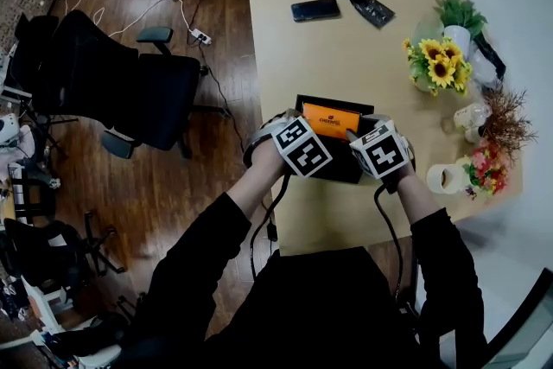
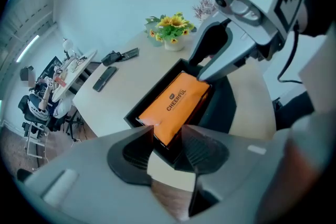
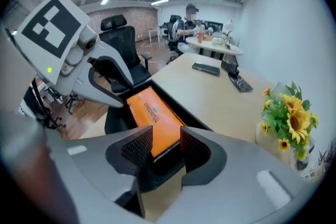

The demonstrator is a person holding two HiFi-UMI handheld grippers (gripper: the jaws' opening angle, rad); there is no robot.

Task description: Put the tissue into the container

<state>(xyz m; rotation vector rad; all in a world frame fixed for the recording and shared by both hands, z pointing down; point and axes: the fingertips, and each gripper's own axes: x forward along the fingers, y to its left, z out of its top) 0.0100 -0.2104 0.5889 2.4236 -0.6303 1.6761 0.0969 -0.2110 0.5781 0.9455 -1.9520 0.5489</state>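
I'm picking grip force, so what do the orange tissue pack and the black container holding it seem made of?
The orange tissue pack is probably thin plastic film: smooth, slight sheen, printed lettering, soft flat shape. The black container looks rigid and matte, with straight thin walls and no shine; board or plastic, I cannot tell which.

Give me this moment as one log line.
tissue pack: in black container | left gripper: jaws apart, over pack's end | right gripper: jaws apart, over other end
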